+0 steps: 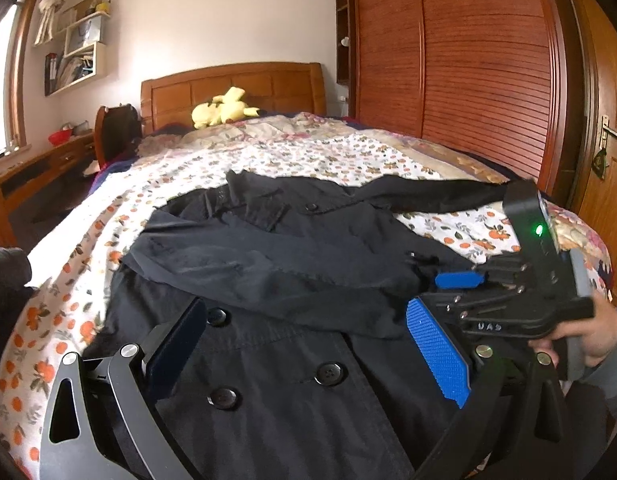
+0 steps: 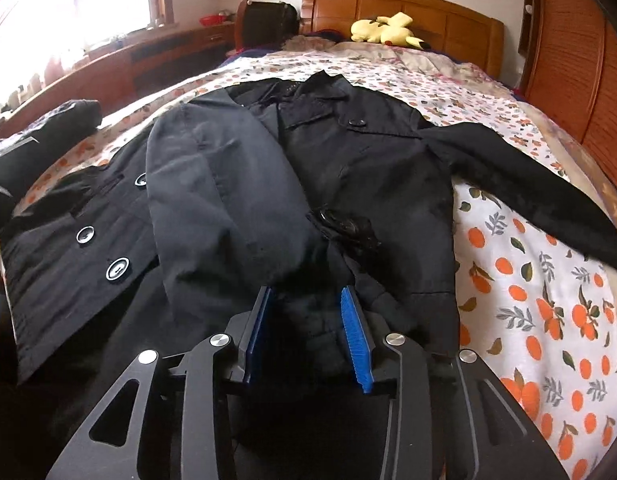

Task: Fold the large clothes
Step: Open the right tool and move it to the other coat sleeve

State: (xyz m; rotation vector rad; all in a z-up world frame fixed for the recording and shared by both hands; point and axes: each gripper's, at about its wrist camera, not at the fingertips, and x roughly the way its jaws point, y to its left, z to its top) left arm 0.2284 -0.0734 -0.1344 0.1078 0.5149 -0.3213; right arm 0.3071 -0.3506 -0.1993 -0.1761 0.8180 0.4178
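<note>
Now the right claw (image 2: 308, 334) stands parted, coat cloth between its pads, unpinched; the left claw (image 1: 308, 356) gapes wide over the black coat (image 2: 348, 168) spread on the bed (image 2: 548, 300), floral sheet bare toward the right edge.

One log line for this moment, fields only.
coat flat on bed | one sleeve folded across front | right gripper open above sleeve end | left gripper open

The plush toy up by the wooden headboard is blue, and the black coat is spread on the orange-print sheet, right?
Not quite: the plush toy is yellow, not blue, as the right wrist view shows. The rest holds: it lies by the wooden headboard, and the black coat is spread on the orange-print sheet.
</note>
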